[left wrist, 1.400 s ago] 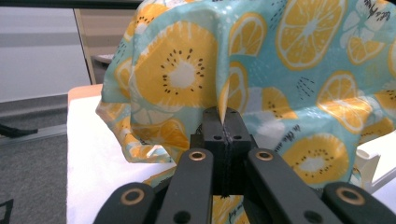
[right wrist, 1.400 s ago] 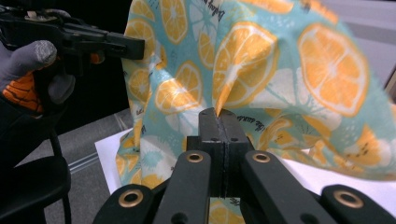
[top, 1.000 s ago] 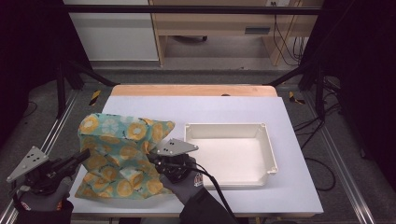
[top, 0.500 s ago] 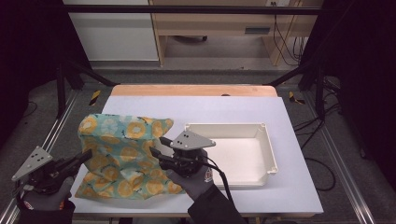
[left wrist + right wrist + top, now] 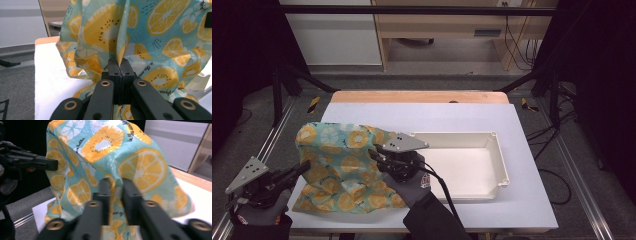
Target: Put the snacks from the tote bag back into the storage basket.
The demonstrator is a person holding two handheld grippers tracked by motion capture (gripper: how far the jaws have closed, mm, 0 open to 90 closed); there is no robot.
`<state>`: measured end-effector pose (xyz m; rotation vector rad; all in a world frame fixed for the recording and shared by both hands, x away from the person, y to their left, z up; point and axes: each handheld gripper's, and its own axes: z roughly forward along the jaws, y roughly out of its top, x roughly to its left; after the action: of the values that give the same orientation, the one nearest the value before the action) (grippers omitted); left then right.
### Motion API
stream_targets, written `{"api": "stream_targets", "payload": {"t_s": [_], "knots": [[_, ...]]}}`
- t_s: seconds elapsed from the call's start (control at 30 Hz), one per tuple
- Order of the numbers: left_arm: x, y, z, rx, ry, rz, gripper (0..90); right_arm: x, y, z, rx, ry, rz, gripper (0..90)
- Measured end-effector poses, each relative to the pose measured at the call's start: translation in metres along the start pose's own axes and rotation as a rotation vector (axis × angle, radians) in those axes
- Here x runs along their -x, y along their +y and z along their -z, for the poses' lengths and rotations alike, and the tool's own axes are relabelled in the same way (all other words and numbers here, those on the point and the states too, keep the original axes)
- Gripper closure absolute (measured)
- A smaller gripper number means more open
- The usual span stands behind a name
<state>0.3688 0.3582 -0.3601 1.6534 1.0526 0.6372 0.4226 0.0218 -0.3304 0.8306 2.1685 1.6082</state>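
The cloth (image 5: 339, 165) is light, limp fabric; grip edges or corners. Left gripper (image 5: 120, 65) fingers are clamped on a fold. Right gripper (image 5: 117, 185) fingers, just closing, straddle a fold without yet pinching it.

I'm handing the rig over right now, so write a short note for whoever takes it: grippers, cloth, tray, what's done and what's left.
Left gripper: shut on a fold of the fruit-print cloth.
Right gripper: jaws just closing, a narrow gap left, cloth fold between them; grip unconfirmed.
Cloth: lifted and bunched at the table's left, lower edge on the table.
White tray: empty, right of the cloth.
Done: cloth picked up.
Left: probably securing the right grip.
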Motion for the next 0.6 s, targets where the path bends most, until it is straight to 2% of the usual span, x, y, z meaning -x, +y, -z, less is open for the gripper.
{"api": "stream_targets", "payload": {"t_s": [0.07, 0.13, 0.27, 0.4, 0.6], "knots": [[0.001, 0.000, 0.000, 0.000, -0.002, -0.001, 89.6, 0.000, 0.001, 0.003, 0.003, -0.002, 0.001, 87.1], [0.001, 0.000, 0.000, -0.002, -0.003, -0.004, 89.6, -0.001, 0.002, 0.005, 0.004, 0.002, 0.011, 89.2], [0.001, 0.000, 0.000, -0.003, -0.003, -0.007, 89.4, -0.008, 0.005, 0.012, 0.019, 0.005, 0.040, 89.8], [0.001, 0.000, 0.000, -0.005, 0.003, -0.006, 88.8, -0.016, 0.003, 0.018, 0.039, 0.034, 0.057, 90.0], [0.000, 0.000, 0.000, -0.007, 0.011, -0.002, 85.1, -0.023, -0.007, 0.019, 0.024, 0.066, 0.071, 90.0]]}}
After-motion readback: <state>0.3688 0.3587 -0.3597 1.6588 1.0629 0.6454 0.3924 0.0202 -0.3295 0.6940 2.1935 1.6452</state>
